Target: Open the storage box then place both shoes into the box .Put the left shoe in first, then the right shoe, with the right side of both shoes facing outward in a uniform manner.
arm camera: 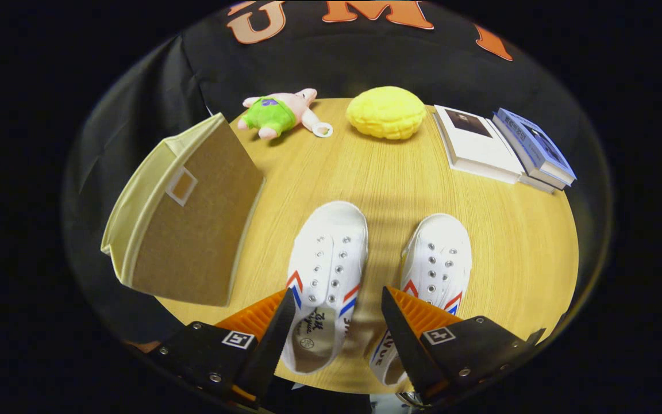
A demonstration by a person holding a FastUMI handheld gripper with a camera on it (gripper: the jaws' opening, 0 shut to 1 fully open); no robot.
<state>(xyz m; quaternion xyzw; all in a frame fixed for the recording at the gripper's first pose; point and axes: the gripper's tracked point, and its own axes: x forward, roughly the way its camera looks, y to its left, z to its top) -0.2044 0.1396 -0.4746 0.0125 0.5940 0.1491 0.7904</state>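
Observation:
Two white canvas shoes with red and blue stripes lie toes-away on the round wooden table [400, 190]. The left shoe [324, 270] sits between my fingers, its heel end under them. The right shoe [438, 261] lies beside it, partly covered by my right finger [408, 339]. My gripper [338, 299] hovers open above the shoes, gripping nothing. The beige fabric storage box [184, 221] stands to the left of the shoes, its brown lid shut and slanting, with a small label window.
At the table's far side lie a pink plush toy in green [278, 112], a yellow bun-shaped cushion [386, 112] and a few books [503, 146]. Bare tabletop stretches between the shoes and these things.

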